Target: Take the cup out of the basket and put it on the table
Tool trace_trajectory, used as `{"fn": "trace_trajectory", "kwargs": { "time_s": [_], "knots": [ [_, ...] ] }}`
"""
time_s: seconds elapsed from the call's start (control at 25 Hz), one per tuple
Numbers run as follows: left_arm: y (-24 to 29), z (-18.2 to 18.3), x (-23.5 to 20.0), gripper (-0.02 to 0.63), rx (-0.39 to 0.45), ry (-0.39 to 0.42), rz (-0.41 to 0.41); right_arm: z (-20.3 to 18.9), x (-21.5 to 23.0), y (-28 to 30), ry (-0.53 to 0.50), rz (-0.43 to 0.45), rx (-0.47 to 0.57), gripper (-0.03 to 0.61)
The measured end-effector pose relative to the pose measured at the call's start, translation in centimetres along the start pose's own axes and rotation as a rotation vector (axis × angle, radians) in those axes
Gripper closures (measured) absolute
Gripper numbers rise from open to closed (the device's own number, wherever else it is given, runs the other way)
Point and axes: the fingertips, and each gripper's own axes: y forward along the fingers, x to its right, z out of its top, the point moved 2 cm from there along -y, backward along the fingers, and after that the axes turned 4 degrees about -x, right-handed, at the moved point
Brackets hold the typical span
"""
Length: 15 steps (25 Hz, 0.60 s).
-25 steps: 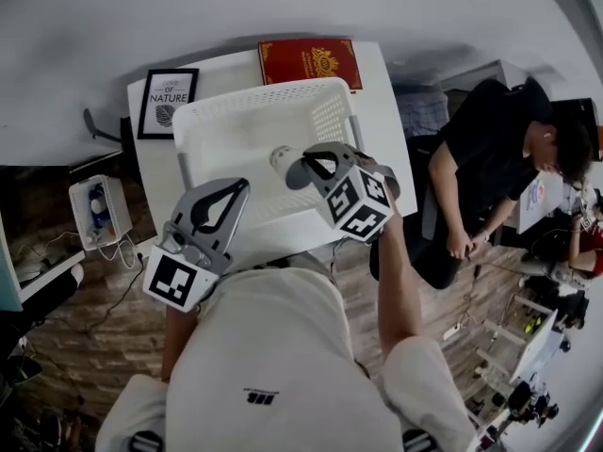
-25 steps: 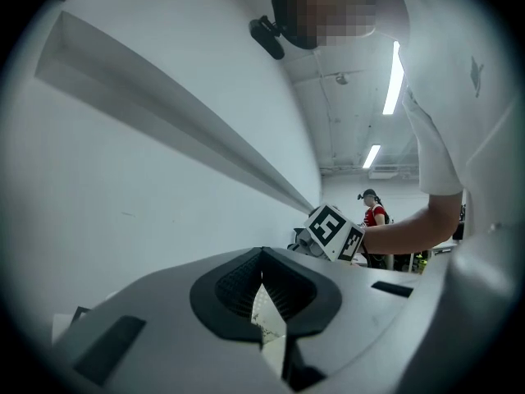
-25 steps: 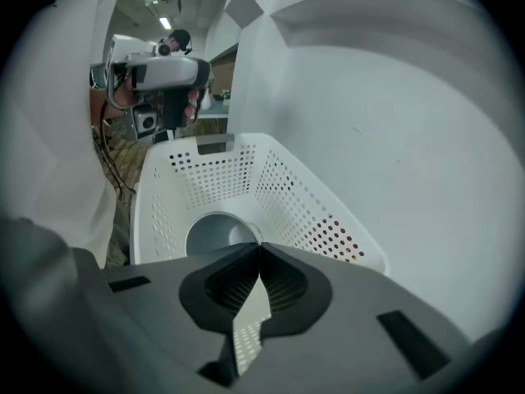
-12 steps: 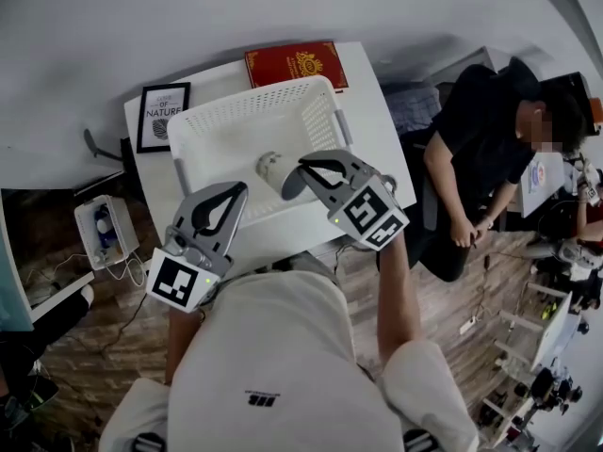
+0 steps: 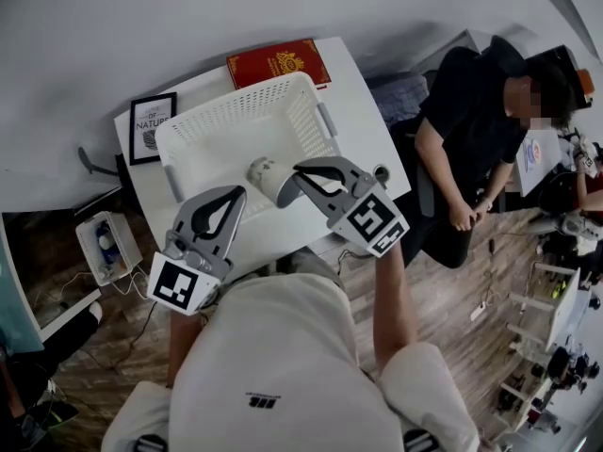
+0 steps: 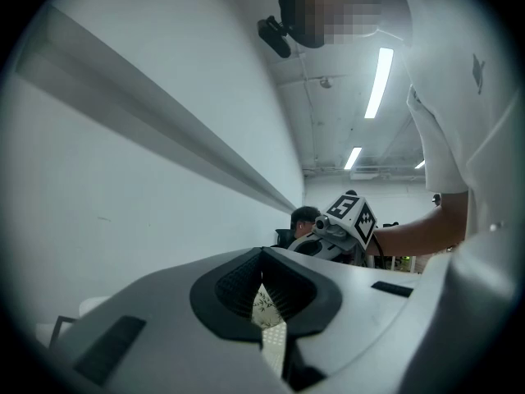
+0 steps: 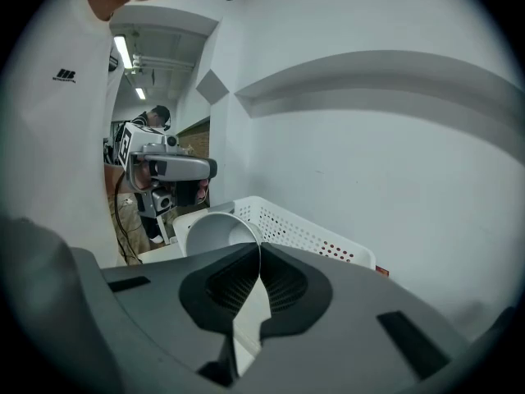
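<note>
A white tabletop (image 5: 366,121) is shown from above, set against a pale wall. A person (image 5: 471,139) in dark clothing is seated on the right, beyond the tabletop's edge, over a wooden floor.

A white perforated basket (image 5: 226,102) is placed upright on the tabletop and takes up most of it. Nothing is seen lying on its bottom.

The left tongs (image 5: 236,190) are held at the basket's near left corner. They are pressed together, and nothing is pinched between them.

The right tongs (image 5: 296,171) are held over the near part of the basket and are angled downward. They are closed on the thin wall of the cup, with one pad inside the rim and one outside.

A red book (image 5: 278,62) is laid flat behind the basket, at the tabletop's far edge. A black-framed print (image 5: 151,125) is laid just beside the basket's left end.

The white cup (image 5: 267,177) is held by its rim in the right tongs. It is raised clear of the basket's bottom and tilted on its side, with its base turned away from the tongs and its mouth turned toward them. It is not yet set on the tabletop.
</note>
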Motion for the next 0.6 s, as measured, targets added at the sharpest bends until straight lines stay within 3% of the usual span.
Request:
{"fn": "trace_trajectory", "kwargs": {
  "time_s": [0.6],
  "knots": [
    [2.5,0.7,2.4,0.604,-0.024,0.051,-0.009,-1.4,1.0,-3.7,0.079,-0.024,0.137,0.560]
  ]
}}
